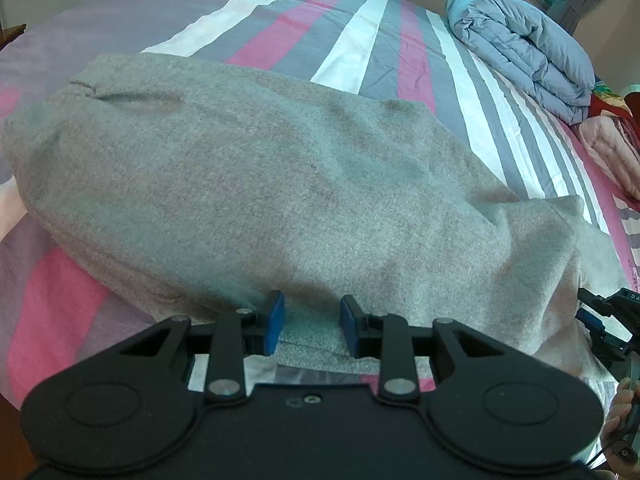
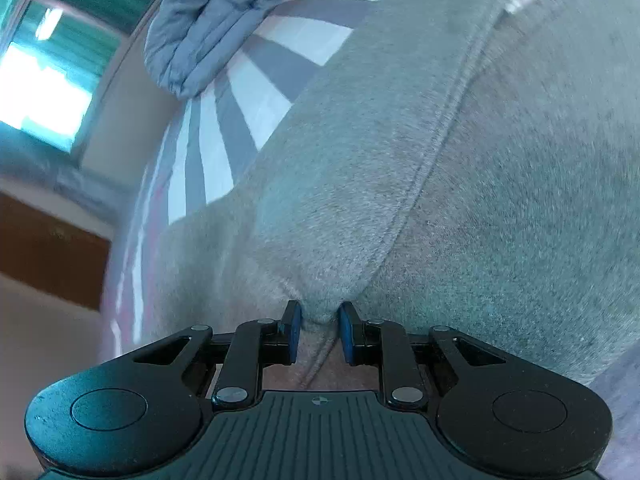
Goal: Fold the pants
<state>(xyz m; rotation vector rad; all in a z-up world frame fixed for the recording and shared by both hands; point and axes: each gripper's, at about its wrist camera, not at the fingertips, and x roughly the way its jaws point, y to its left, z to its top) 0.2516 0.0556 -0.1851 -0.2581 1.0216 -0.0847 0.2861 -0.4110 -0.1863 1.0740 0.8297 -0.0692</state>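
Grey fleece pants (image 1: 260, 184) lie folded on the striped bed sheet (image 1: 360, 40). My left gripper (image 1: 312, 322) is open, its blue pads on either side of the pants' near edge, which lies between them. My right gripper (image 2: 320, 318) is closed on a pinched fold of the grey pants (image 2: 440, 160) beside a stitched seam. The right gripper also shows at the right edge of the left wrist view (image 1: 608, 320), at the pants' right end.
A folded blue-grey duvet (image 1: 524, 48) lies at the bed's far right, with pink bedding (image 1: 608, 148) beside it. In the right wrist view the duvet (image 2: 208, 20), a window (image 2: 44, 92) and a wall lie to the left.
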